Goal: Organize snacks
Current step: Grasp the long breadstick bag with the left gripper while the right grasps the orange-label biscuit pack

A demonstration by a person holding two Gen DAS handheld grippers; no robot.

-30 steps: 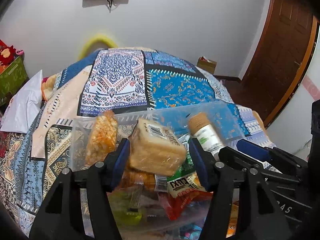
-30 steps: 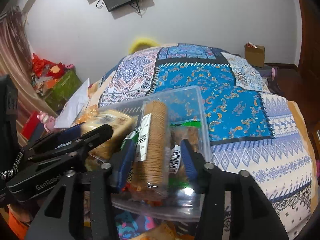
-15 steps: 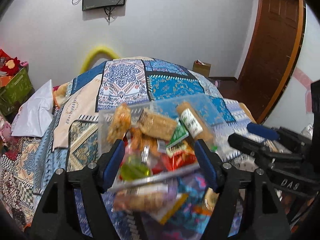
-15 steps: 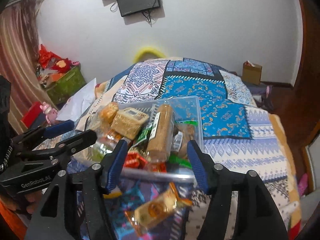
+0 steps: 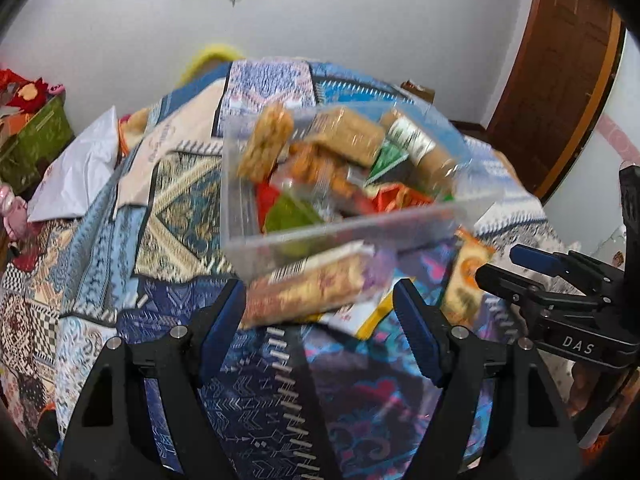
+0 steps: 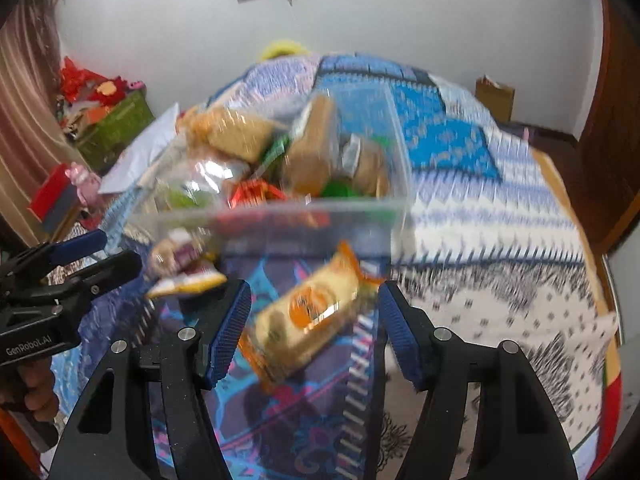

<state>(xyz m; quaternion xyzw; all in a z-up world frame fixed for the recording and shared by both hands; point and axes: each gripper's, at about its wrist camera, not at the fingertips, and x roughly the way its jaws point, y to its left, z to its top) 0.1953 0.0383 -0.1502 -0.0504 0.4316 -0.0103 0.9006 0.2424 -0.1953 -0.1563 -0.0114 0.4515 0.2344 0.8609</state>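
Observation:
A clear plastic bin (image 5: 340, 228) (image 6: 304, 210) piled with snack packets stands on the patterned blanket. In front of it lies a long biscuit packet (image 5: 316, 284) with a barcode, just beyond my left gripper (image 5: 318, 320) (image 6: 118, 250). That gripper's jaws are opening and its pads touch nothing. An orange and yellow packet (image 6: 308, 320) (image 5: 464, 276) lies on the blanket between the fingers of my right gripper (image 6: 314, 300) (image 5: 500, 266), which is open with its pads clear of the packet. A purple and yellow packet (image 6: 180, 264) lies to its left.
The bed fills both views and drops off at the right toward a wooden door (image 5: 560, 60). A white pillow (image 5: 80, 172) and a green crate of toys (image 6: 116, 128) sit at the left. A cardboard box (image 6: 494, 96) stands by the far wall.
Both grippers have let go of the packs in the bin, widened and drawn back toward me. The bin now sits farther off, and loose packets on the blanket have come into view by the fingers.

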